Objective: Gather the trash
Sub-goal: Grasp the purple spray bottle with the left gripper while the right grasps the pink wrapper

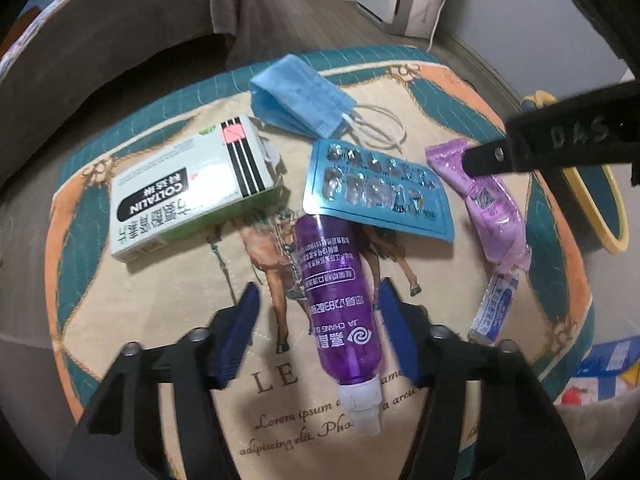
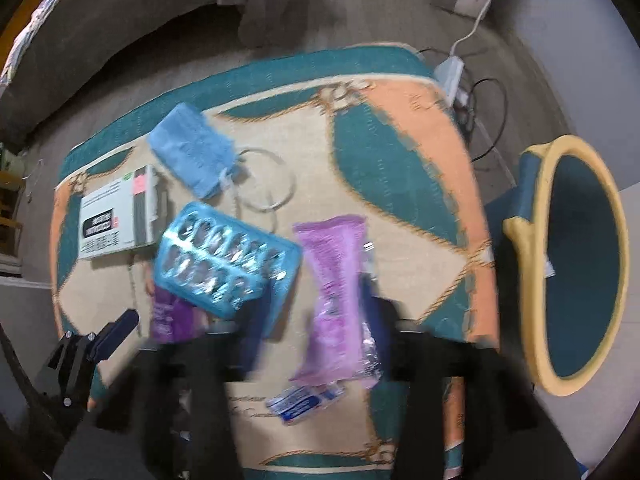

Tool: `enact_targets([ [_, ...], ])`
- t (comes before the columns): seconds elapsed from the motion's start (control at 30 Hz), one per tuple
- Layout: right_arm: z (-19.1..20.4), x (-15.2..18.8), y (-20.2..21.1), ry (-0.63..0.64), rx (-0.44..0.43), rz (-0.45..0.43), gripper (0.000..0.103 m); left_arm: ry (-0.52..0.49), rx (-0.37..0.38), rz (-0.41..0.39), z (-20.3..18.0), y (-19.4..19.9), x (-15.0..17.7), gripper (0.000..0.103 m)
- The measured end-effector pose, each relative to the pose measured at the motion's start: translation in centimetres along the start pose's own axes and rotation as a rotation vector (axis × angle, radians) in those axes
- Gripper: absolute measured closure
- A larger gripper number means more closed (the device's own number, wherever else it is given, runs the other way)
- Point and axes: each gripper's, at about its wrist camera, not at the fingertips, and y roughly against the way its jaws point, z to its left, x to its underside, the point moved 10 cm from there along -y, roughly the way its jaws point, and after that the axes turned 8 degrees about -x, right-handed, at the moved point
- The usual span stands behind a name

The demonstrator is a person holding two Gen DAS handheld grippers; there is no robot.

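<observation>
On a patterned mat (image 1: 160, 312) lie a purple bottle (image 1: 340, 304), a blue blister pack (image 1: 376, 192), a white medicine box (image 1: 188, 184), a blue face mask (image 1: 300, 96), a purple wrapper (image 1: 496, 216) and a small blue-white packet (image 1: 494, 308). My left gripper (image 1: 320, 328) is open, its fingers either side of the bottle. My right gripper (image 2: 316, 320) is open, blurred, its fingers either side of the purple wrapper (image 2: 336, 300). The blister pack (image 2: 224, 256), box (image 2: 116, 216), mask (image 2: 192, 152) and small packet (image 2: 304, 398) also show in the right wrist view.
A teal bin with a yellow rim (image 2: 580, 264) stands right of the mat; its rim also shows in the left wrist view (image 1: 600, 200). A power strip with cables (image 2: 452, 72) lies behind the mat. A grey sofa (image 1: 100, 60) is at the back left.
</observation>
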Motion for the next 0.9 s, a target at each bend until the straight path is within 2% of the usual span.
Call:
enact_targets([
  [0.07,-0.7,-0.2,0.1,0.004,0.026,-0.005,0.045,0.001,0.013,0.006,-0.1,-0.1,0.0,0.050],
  [0.17,-1.5,0.3,-0.9,-0.019,0.040,0.035,0.041,-0.008,0.010,0.013,-0.2,-0.3,0.0,0.051],
  [0.23,-2.0,0.7,-1.6,-0.035,0.053,0.062,0.034,-0.015,0.007,0.020,-0.3,-0.5,0.1,0.052],
  [0.3,-2.1,0.9,-2.0,-0.048,0.064,0.081,0.019,-0.025,0.002,0.030,-0.5,-0.6,0.3,0.052],
  [0.43,-2.2,1.2,-2.8,-0.039,0.073,0.100,0.019,-0.043,0.000,0.053,-1.0,-1.4,0.6,0.052],
  [0.47,-2.4,1.2,-3.0,-0.033,0.078,0.103,0.020,-0.051,-0.004,0.050,-1.1,-1.4,0.6,0.052],
  [0.53,-2.2,1.3,-3.3,-0.020,0.071,0.119,0.033,-0.067,-0.008,0.049,-1.2,-1.4,0.6,0.052],
  [0.6,-1.9,1.6,-3.7,-0.012,0.061,0.137,0.062,-0.067,-0.008,0.049,-1.1,-1.4,0.5,0.057],
  [0.67,-1.7,1.7,-3.7,0.006,0.057,0.145,0.079,-0.077,-0.010,0.048,-1.2,-1.4,0.5,0.067],
  [0.73,-1.3,1.6,-3.4,0.024,0.047,0.136,0.086,-0.085,-0.010,0.051,-1.3,-1.2,0.6,0.067],
  [0.9,-0.4,1.1,-1.8,0.029,0.012,0.090,0.088,-0.057,-0.004,0.002,-0.5,0.7,-0.6,0.068],
])
